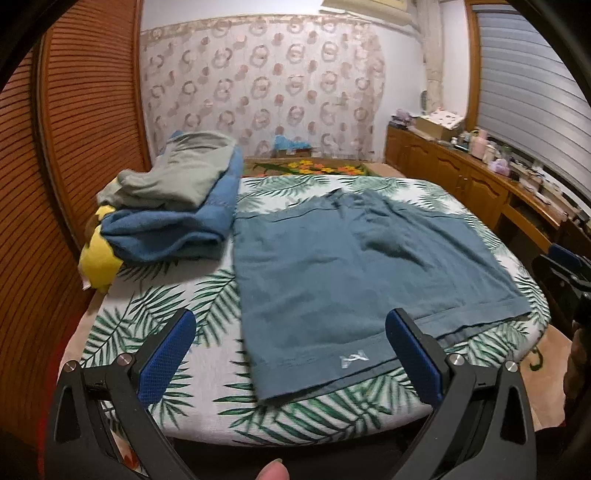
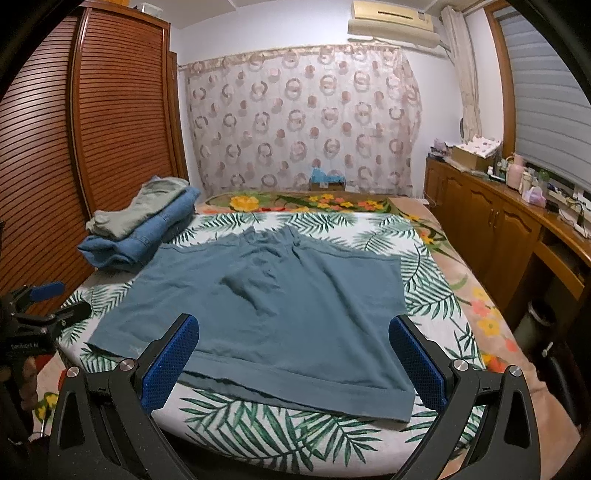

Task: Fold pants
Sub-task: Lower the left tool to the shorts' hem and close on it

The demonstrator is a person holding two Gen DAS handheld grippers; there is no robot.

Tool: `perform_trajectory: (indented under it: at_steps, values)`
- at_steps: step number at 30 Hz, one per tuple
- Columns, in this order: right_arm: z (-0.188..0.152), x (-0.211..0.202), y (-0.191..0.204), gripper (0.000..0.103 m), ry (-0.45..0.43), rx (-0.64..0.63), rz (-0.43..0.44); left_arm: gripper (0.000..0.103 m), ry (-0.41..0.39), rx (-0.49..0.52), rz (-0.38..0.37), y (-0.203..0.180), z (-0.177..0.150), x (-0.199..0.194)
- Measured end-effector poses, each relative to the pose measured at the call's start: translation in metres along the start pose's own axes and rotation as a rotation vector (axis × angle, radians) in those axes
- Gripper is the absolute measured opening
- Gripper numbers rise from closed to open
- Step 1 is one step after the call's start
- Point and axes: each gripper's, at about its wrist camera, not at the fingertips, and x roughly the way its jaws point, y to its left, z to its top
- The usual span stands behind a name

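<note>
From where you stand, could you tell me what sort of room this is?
Most likely a home bedroom: the teal pants lie on a bed with a leaf-print sheet, beside a louvred wooden wardrobe, under a wall air conditioner.

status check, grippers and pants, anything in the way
Left gripper open, right gripper open, both empty. Teal pants spread flat on bed, hem nearest. Folded clothes pile beside pants, not overlapping.

I see a bed (image 2: 424, 258) under a white palm-leaf printed sheet; flat teal-blue fabric pants (image 2: 266, 314) lie along its near edge, a folded grey-and-blue clothes stack (image 2: 147, 229) at its far-left corner.
</note>
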Motion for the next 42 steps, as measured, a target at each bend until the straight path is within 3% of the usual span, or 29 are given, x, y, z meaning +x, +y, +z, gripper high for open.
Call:
perform_trajectory:
  at_steps: [9, 19, 27, 32, 42]
  values:
    - [-0.004, 0.016, -0.002, 0.103, 0.087, -0.024, 0.007, 0.102, 0.054, -0.012, -0.001, 0.018, -0.013, 0.015]
    - [0.001, 0.022, 0.0, 0.103, 0.161, -0.047, -0.022, 0.077, 0.133, -0.041, -0.054, 0.035, -0.034, 0.029]
    - [0.005, 0.019, 0.008, 0.103, 0.189, -0.055, -0.015, 0.062, 0.163, -0.047, -0.073, 0.04, -0.046, 0.029]
    - [0.005, 0.018, 0.01, 0.103, 0.199, -0.062, -0.018, 0.046, 0.169, -0.044, -0.109, 0.038, -0.047, 0.031]
    - [0.002, 0.015, 0.011, 0.103, 0.194, -0.052, -0.006, 0.035, 0.165, -0.037, -0.146, 0.036, -0.047, 0.031]
